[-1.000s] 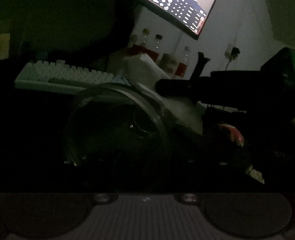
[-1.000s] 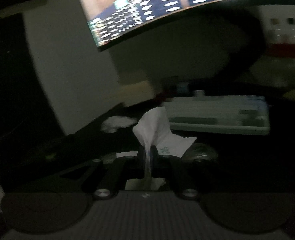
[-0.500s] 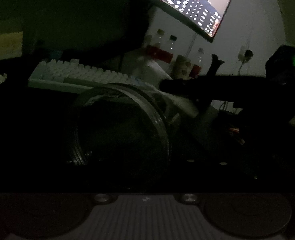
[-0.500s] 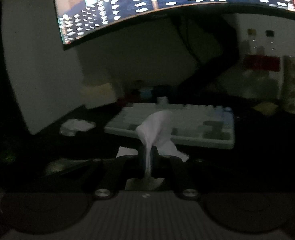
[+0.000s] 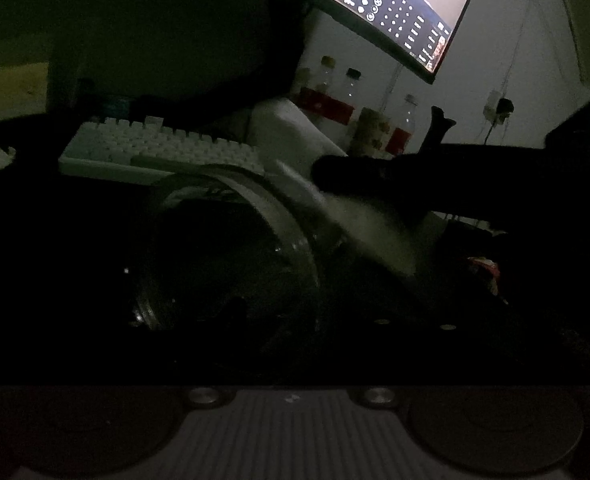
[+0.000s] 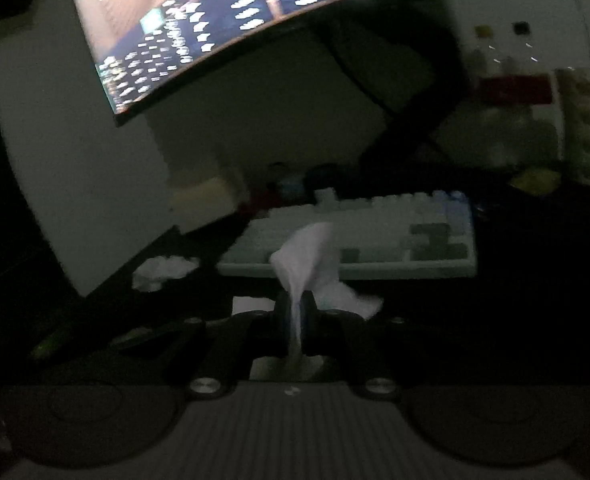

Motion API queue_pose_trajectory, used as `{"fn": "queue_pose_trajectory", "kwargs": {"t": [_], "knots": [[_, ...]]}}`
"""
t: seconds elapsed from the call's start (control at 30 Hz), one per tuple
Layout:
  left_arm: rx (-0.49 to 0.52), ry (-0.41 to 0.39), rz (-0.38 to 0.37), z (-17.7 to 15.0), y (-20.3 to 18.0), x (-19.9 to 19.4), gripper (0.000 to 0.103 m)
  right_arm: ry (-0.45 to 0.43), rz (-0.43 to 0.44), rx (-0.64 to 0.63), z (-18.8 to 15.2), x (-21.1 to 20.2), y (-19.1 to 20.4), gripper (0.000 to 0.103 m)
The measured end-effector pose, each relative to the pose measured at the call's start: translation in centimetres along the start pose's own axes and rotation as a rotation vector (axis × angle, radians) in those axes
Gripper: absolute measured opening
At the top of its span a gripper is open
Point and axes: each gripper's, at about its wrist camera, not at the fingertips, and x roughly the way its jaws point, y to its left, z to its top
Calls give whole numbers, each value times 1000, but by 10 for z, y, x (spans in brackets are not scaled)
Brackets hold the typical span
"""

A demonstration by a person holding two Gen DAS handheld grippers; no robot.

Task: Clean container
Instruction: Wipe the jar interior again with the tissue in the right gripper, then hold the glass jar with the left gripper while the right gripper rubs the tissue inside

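Note:
The scene is very dark. In the left wrist view a clear glass jar [image 5: 231, 248] lies on its side between my left gripper's fingers, its round mouth rim [image 5: 279, 216] facing right; the fingers themselves are lost in shadow. My right gripper [image 5: 335, 172] reaches in from the right as a dark bar, with a white tissue [image 5: 371, 228] hanging against the jar's mouth. In the right wrist view my right gripper [image 6: 295, 312] is shut on the white tissue [image 6: 311, 256], which sticks up past the fingertips.
A white keyboard [image 5: 159, 152] [image 6: 375, 240] lies behind the jar under a curved lit monitor [image 5: 395, 12] [image 6: 255, 20]. Several bottles [image 5: 351, 96] stand at the wall. A crumpled tissue [image 6: 163, 272] lies left on the dark desk.
The left wrist view has shifted so the keyboard and monitor sit further right. The right gripper has swung, and its tissue now presses lower against the jar's mouth.

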Motion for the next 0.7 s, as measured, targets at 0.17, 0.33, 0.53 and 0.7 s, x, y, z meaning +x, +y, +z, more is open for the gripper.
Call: {"fn": "queue_pose_trajectory", "kwargs": {"t": [0.17,0.33,0.53,0.7], "knots": [[-5,5,-4,2,-3,6,47,0,16,-13,-2,-1,3,8],[19,5,13,2,-10,10,47,-7,18,-37,-4,-3,2,6],[38,2,18,2,-10,8,46,-1,-211,158,6,-15,-77,6],[-7,-17,-11,3,-5,7,18,-40,-202,206,7,-43,-94,6]]}}
